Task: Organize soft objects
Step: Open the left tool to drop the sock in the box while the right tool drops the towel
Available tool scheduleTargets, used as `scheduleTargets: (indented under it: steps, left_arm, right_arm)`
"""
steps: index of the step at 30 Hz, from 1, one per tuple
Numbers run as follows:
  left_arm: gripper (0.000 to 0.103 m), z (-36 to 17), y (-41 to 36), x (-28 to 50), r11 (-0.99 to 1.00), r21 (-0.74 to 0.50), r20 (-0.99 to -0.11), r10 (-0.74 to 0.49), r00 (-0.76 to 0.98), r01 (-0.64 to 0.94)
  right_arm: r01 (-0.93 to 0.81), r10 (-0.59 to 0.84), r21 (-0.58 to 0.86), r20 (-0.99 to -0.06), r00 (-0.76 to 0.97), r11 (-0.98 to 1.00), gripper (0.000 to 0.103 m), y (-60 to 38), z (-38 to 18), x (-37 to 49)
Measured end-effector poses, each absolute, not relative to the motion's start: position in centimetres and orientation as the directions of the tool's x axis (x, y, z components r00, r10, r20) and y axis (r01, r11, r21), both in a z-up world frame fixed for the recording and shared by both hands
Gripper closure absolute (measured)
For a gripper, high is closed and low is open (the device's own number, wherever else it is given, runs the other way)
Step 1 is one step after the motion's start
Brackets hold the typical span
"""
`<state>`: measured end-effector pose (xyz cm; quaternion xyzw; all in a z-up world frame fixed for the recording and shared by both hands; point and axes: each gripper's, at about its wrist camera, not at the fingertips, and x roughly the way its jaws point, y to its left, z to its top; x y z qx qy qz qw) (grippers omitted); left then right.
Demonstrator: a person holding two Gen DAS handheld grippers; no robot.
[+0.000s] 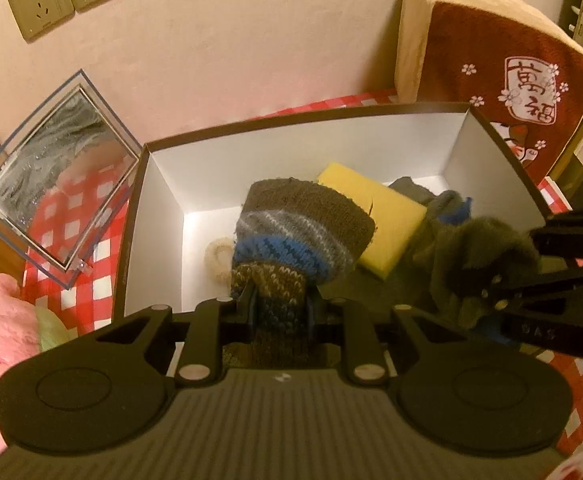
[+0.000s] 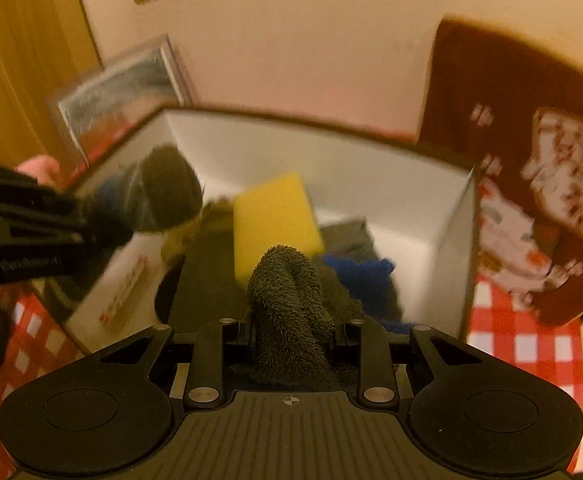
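The box is bare white floor at its left end. The sponge and dark cloths fill its right end; a cushion stands behind it.

A surface covered by a red-and-white checked cloth carried everything. Directly on it stood an open cardboard box with white inside walls, a clear acrylic frame tilted beside the box, and a maroon-and-beige cushion leaning upright against the wall.
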<state>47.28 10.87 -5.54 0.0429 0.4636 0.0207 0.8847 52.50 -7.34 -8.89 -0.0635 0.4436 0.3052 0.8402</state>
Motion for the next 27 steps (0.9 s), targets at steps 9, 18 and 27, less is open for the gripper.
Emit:
scheduleTargets:
  steps: [9, 18, 27]
  left_arm:
    - [0.083, -6.7, 10.8, 47.7, 0.996, 0.090, -0.838, 0.071, 0.542, 0.009]
    - [0.081, -7.4, 10.6, 48.3, 0.996, 0.088, -0.849, 0.070, 0.523, 0.010]
    - [0.066, -7.5, 10.4, 48.5, 0.995, 0.103, -0.852, 0.081, 0.518, 0.014]
  right_arm:
    - [-0.561, 0.447, 0.211, -0.834, 0.324, 0.800, 0.054, -6.5, -10.6, 53.4]
    - [-0.572, 0.493, 0.225, -0.788, 0.369, 0.788, 0.034, -7.2, -7.8, 53.4]
    - [-0.558, 0.501, 0.233, -0.771, 0.393, 0.796, 0.033, -7.7, -6.5, 53.1]
